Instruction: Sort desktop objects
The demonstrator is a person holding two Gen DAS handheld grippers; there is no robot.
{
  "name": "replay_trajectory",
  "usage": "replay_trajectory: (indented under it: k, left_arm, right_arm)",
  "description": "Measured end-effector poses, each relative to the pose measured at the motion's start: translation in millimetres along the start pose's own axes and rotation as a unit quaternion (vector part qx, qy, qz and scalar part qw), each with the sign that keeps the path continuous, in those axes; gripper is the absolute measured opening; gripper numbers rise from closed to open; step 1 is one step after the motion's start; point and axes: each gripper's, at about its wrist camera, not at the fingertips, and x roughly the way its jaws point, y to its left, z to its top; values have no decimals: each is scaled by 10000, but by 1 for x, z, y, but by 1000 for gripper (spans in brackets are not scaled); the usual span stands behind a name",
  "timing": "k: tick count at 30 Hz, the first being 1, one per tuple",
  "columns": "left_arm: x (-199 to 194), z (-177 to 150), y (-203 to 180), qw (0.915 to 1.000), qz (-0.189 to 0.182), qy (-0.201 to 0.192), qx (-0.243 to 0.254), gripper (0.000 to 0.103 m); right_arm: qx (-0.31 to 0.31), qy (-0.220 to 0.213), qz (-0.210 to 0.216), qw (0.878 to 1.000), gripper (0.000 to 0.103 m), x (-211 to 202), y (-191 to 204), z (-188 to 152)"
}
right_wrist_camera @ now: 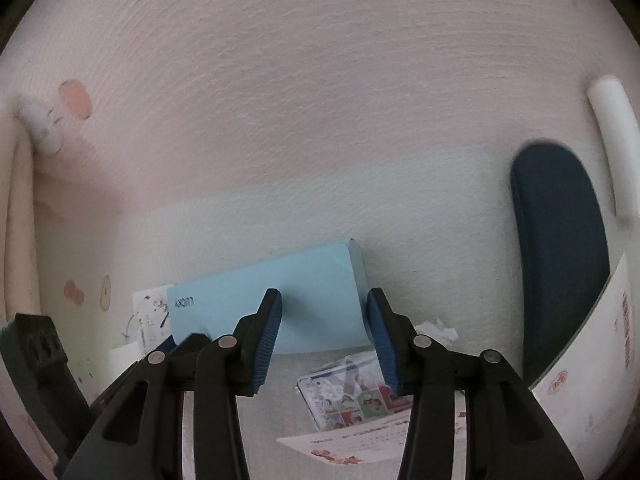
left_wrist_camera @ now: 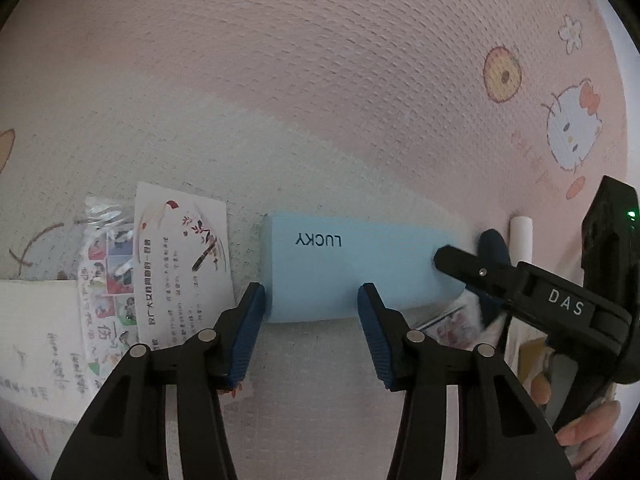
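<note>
Light-blue "LUCKY" box [left_wrist_camera: 360,272] flat on tablecloth [left_wrist_camera: 320,80]

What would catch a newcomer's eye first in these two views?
The light blue LUCKY box lying on the pink cartoon-print mat, dead centre ahead of both hand-held grippers. Then the dark blue oval object to the box's right, beside a white tube, and the illustrated card to its left.

The box [left_wrist_camera: 360,268] is pale blue with black "LUCKY" lettering. The mat [left_wrist_camera: 320,80] under it is pink, printed with a white cartoon cat [left_wrist_camera: 572,132]. Both grippers' pads [left_wrist_camera: 248,332] are ribbed dark blue.
</note>
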Motion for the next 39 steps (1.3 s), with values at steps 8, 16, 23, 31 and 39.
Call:
replay_trajectory:
  k: [8,16,23,31,39]
  left_arm:
    - [-16,12,-8,9998,53,-202,28,52]
    - [-46,-16,-9,9993,-352,-103,5,50]
    - [-79,-83,-21,9984,-516,-173,168,50]
    - [-92,-160,-30,9968,-449,114,650,49]
    - [-79,-174,-15,9990,-326,290,89,49]
  right_arm:
    - [-510,-104,-237,9984,42,-18,9,13]
    - [-331,-422,231,9983,42,-62,10,-16]
    - [-452,-597,483,9960,42,-125,-4,-85]
    - [337,-297,402,9982,42,-132,-48,-174]
    - [379,155,430,9982,40,-118,-56,-228]
